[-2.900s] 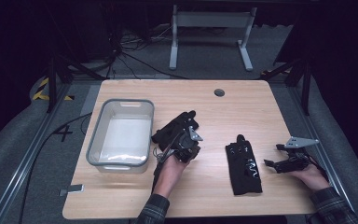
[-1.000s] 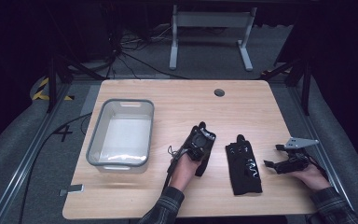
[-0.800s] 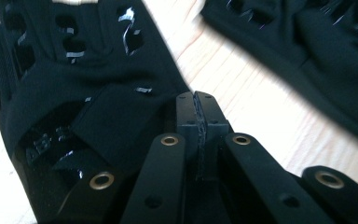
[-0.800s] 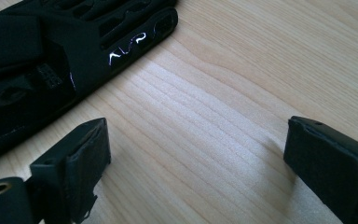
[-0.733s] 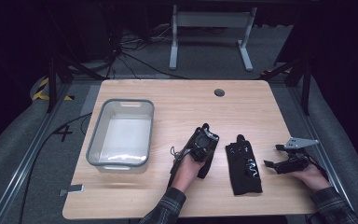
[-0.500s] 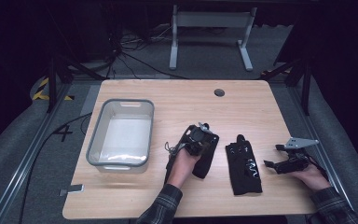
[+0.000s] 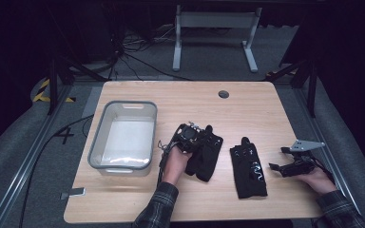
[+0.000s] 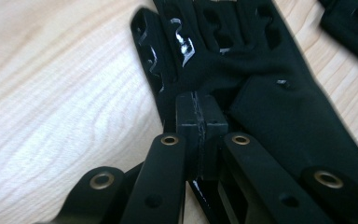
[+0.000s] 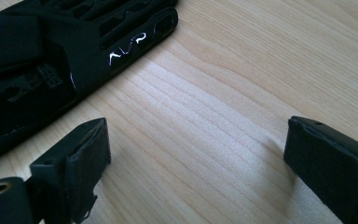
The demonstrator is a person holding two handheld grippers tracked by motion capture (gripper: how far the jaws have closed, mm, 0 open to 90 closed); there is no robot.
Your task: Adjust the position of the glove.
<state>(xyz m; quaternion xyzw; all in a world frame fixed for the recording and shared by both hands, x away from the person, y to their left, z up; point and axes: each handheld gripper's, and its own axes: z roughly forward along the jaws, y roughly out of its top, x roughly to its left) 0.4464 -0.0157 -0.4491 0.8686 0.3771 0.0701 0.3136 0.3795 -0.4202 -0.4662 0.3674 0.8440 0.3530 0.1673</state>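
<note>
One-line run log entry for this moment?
left gripper: shut on left glove | right gripper: open, idle over table | right glove: flat | bin: empty

The left gripper [image 8: 199, 122] is held low near the worktop's middle, its jaws pressed together. The right gripper [image 9: 196, 154] is rested at the right edge in the right hand [image 7: 316, 179], jaws spread wide.

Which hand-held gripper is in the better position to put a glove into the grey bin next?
The left hand-held gripper. Its jaws are closed on a black glove, and it is close to the grey bin. The right hand-held gripper is open over bare wood, far from the bin.
</note>
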